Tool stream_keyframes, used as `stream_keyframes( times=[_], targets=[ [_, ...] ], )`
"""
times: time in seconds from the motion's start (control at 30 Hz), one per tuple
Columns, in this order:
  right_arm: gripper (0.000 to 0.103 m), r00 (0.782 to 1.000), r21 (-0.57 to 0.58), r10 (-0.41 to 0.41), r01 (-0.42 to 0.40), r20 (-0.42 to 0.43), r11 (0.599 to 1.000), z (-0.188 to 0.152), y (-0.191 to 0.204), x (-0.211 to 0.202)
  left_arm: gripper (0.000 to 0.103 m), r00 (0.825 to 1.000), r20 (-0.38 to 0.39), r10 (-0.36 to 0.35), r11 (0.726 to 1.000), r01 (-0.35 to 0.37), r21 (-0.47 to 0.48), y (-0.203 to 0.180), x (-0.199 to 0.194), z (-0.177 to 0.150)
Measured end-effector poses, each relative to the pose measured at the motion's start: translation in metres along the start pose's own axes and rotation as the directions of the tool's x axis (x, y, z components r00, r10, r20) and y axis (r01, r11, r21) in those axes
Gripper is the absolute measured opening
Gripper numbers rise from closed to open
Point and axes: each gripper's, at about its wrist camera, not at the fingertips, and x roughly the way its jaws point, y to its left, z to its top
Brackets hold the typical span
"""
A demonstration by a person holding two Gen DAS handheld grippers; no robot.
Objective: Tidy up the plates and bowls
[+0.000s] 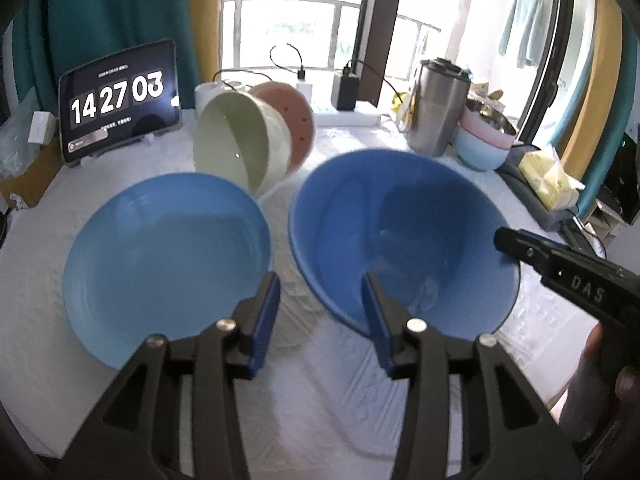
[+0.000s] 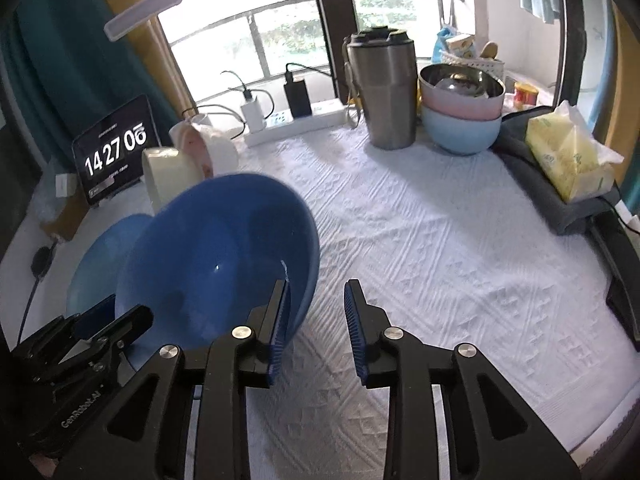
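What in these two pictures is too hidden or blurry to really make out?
- What props the dark blue bowl on edge: left view, hidden behind the bowl itself.
- Light blue plate: right view, mostly covered by the dark blue bowl.
- Small text on the clock tablet: both views, too small.
- Contents of the steel bowl: right view, blurred reflections.
- Pink bowl: left view, half hidden by the green bowl.

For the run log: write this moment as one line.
stage: bowls standing on edge | left tongs: open, straddling dark blue bowl rim | right tongs: open beside it | light blue plate: upright, untouched
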Motion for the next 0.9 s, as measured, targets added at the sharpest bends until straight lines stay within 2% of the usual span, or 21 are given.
stream_keyframes(
  times=[0.43,0.9],
  targets=[
    [0.029,0.994,-0.001,-0.067,0.068,0.088,0.998,0.021,0.014,-0.018,0.044,0.997,0.071,0.006,1.0,-0.006,0.003,0.026,-0.018,0.018],
    [0.029,0.995,-0.066,-0.017,0.023,0.095,0.998,0.039,0.068,-0.009,0.044,0.992,0.128,0.015,0.999,-0.019,0.027,0.059,-0.02,0.046]
  ],
)
